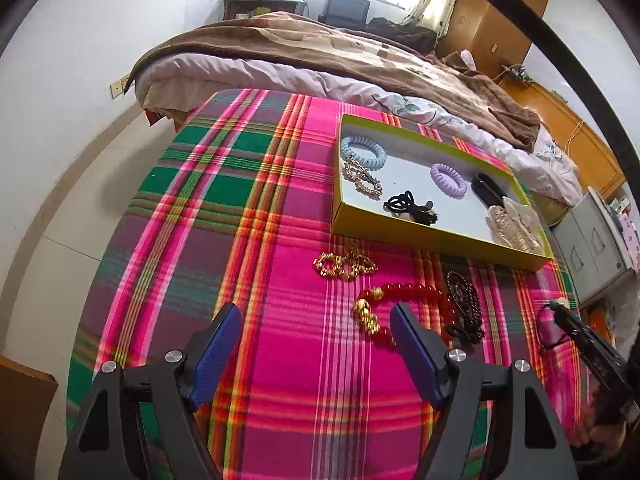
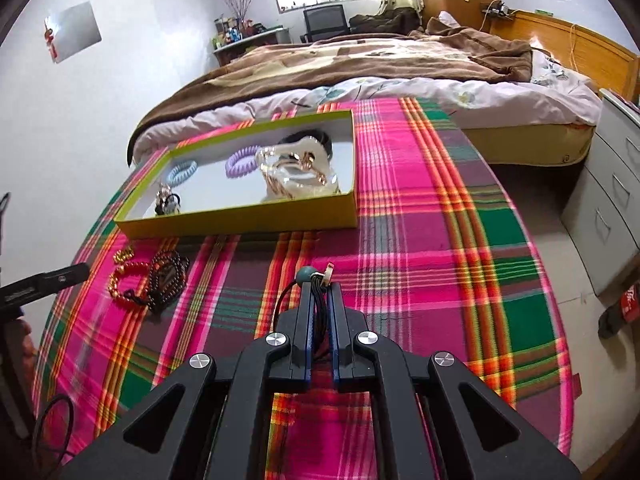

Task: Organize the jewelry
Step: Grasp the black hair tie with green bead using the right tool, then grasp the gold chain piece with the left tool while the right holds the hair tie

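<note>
1. The right gripper [image 2: 319,286] is clamped on a dark cord necklace [image 2: 318,300]. The cords are bunched between its blue pads, with a teal bead [image 2: 303,275] and a pale ring poking out past the tips at twelve o'clock. One loop of cord trails off toward nine o'clock over the plaid cloth [image 2: 420,240].

2. The left gripper [image 1: 316,330] stands wide open and empty over the same cloth. The red bead bracelet [image 1: 404,300] lies just past its right finger, at about one o'clock.

3. Beside the red beads, toward two o'clock in the left view, lies a dark bead string [image 1: 464,300]. A gold chain [image 1: 346,266] rests a little farther out, near twelve o'clock.

4. Beyond them sits the yellow-sided box [image 2: 240,226], its long side running across the right gripper's line, at about eleven o'clock from the held necklace. Inside are a blue coil hair tie [image 2: 182,172], a purple one [image 2: 240,164] and a clear hair claw [image 2: 296,172].

5. The right hand is judged nearer to finishing a drop: the necklace needs carrying forward and slightly left, over the box's near wall.
</note>
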